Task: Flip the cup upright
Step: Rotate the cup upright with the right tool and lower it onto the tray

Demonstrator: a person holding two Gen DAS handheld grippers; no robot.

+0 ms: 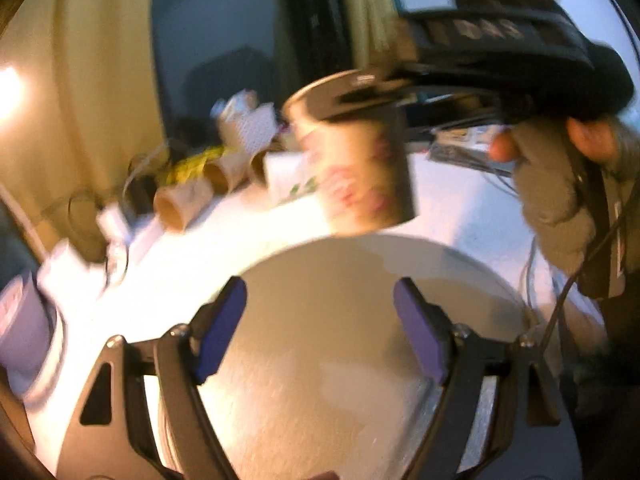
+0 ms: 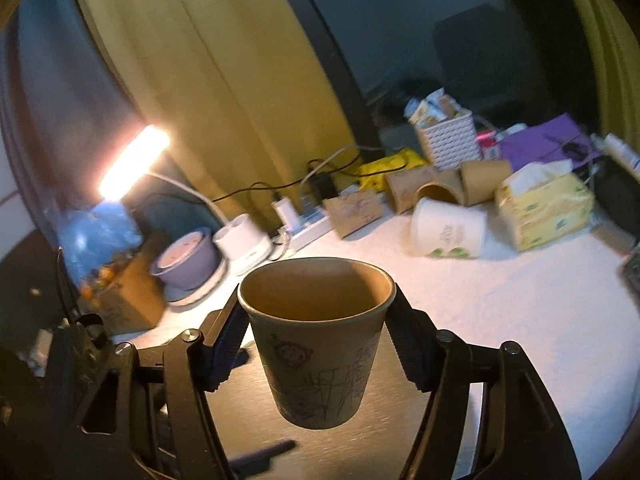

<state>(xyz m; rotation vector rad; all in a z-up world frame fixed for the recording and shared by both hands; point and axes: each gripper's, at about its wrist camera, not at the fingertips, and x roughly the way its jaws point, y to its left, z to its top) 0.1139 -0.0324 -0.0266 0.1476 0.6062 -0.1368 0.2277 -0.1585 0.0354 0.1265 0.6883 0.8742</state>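
Right gripper (image 2: 318, 344): jaws clamp the paper cup (image 2: 316, 344) near its rim, mouth up, above the table (image 2: 520, 312). Left gripper (image 1: 320, 332): jaws wide, empty. Risk: thin wall buckling, cup slipping or tipping at release.

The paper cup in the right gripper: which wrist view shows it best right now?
The right wrist view: the paper cup is sharp, mouth up, clamped between the right gripper fingers. The left wrist view shows it only from the side, motion-blurred, held above the round plate.
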